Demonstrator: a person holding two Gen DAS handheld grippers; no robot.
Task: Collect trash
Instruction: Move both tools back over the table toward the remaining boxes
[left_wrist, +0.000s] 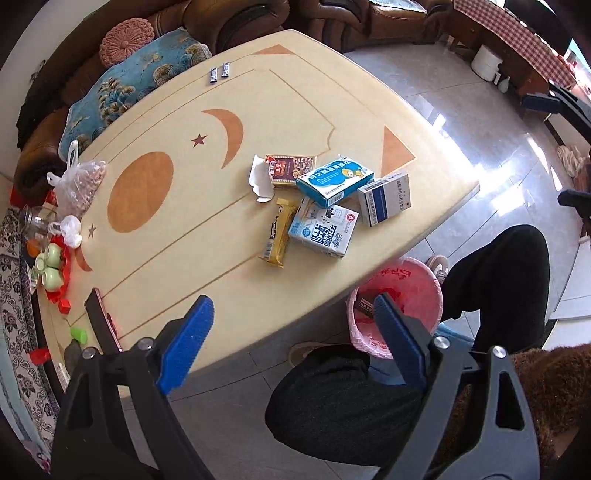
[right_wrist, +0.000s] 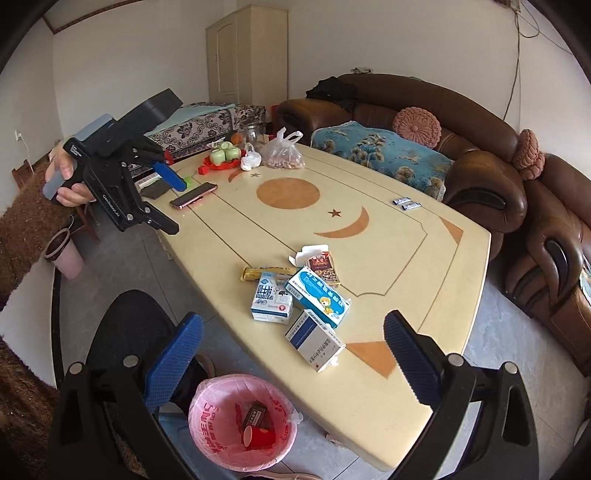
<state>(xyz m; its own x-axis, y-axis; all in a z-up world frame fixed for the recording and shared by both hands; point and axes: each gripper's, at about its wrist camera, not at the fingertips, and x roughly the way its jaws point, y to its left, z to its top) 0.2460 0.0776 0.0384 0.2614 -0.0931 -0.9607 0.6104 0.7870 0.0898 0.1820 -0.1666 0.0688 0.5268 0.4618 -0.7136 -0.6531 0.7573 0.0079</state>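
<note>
Both grippers are hanging wide and empty above the scene: the left gripper and the right gripper. Nearest, the pink-lined round bin is sitting on the floor beside the cream inlaid table, likely for easy dropping, already holding a red paper cup. Farther on, a blue-and-white medicine box is lying among other packets, awaiting collection

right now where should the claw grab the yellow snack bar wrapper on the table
Probably the yellow snack bar wrapper's free end nearest the table edge, from above, claw pads across its narrow width. It lies flat; its side is close against the white and blue carton, so the far half is crowded.
</note>
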